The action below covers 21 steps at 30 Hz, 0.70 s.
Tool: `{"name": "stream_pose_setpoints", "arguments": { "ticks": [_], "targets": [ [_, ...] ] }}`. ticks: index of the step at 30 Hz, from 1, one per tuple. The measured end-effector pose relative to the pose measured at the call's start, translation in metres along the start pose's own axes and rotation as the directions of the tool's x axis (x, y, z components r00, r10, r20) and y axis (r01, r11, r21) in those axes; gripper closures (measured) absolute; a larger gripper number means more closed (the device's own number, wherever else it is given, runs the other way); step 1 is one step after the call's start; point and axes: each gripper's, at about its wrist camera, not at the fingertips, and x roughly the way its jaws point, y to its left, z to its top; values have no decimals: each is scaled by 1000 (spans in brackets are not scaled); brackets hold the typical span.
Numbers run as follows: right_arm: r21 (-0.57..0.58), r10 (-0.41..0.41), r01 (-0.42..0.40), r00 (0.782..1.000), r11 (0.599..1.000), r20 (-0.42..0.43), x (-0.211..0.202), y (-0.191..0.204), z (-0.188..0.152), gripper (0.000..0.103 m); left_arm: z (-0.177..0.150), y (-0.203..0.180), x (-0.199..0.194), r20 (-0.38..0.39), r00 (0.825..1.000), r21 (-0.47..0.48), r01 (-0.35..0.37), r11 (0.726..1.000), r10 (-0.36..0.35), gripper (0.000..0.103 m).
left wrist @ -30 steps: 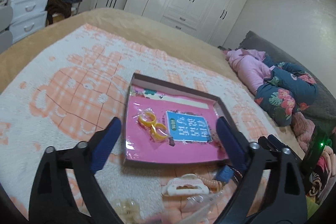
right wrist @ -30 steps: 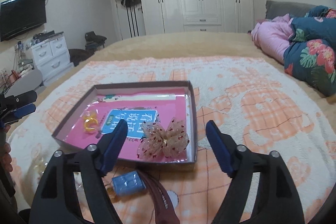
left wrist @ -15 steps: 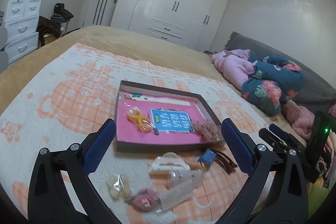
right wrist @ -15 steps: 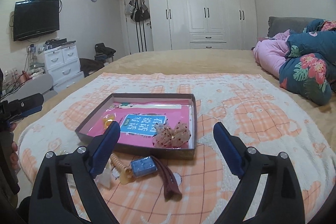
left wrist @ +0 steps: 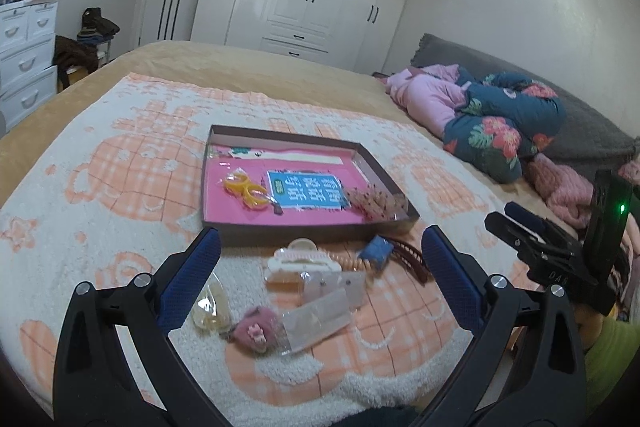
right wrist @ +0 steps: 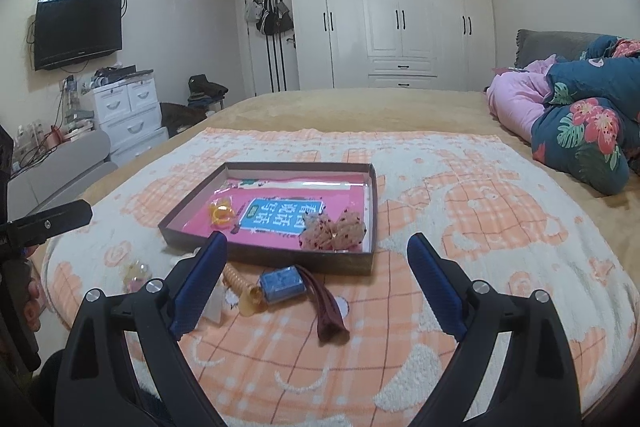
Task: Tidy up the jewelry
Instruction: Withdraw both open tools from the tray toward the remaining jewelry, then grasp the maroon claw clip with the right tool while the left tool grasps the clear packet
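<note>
A shallow brown box [left wrist: 304,229] with a pink floor lies on the bed; it also shows in the right wrist view [right wrist: 304,259]. Inside are yellow rings [left wrist: 246,187] and a sequinned bow [left wrist: 374,203]. In front of the box lie a white hair claw [left wrist: 300,259], a blue clip [left wrist: 376,251], a dark red hair band [right wrist: 328,311], a spiral hair tie [right wrist: 240,281], clear packets [left wrist: 320,311], a pink scrunchie [left wrist: 256,327] and a small clear bag [left wrist: 210,305]. My left gripper [left wrist: 320,281] is open above these loose items. My right gripper [right wrist: 316,287] is open and empty.
An orange and white blanket [left wrist: 100,167] covers the bed. Folded quilts [left wrist: 496,123] lie at the right. White drawers [right wrist: 128,111] and a wall television [right wrist: 78,29] stand at the left. White wardrobes [right wrist: 396,19] fill the far wall.
Both grippers have drawn back from the box and risen, so the loose items in front of the box are now in full view. Both stay open.
</note>
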Motion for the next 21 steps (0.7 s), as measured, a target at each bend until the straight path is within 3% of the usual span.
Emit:
{"name": "stream_pose_setpoints", "arguments": {
  "ticks": [14, 21],
  "targets": [
    [-4, 27, -27, 997, 1000, -74, -5, 2, -28, 14, -35, -15, 12, -124, 986, 127, 128, 984, -112, 11],
    [25, 42, -39, 991, 999, -128, 8, -2, -34, 14, -40, -14, 46, -247, 966, 256, 136, 957, -71, 11]
  ]
}}
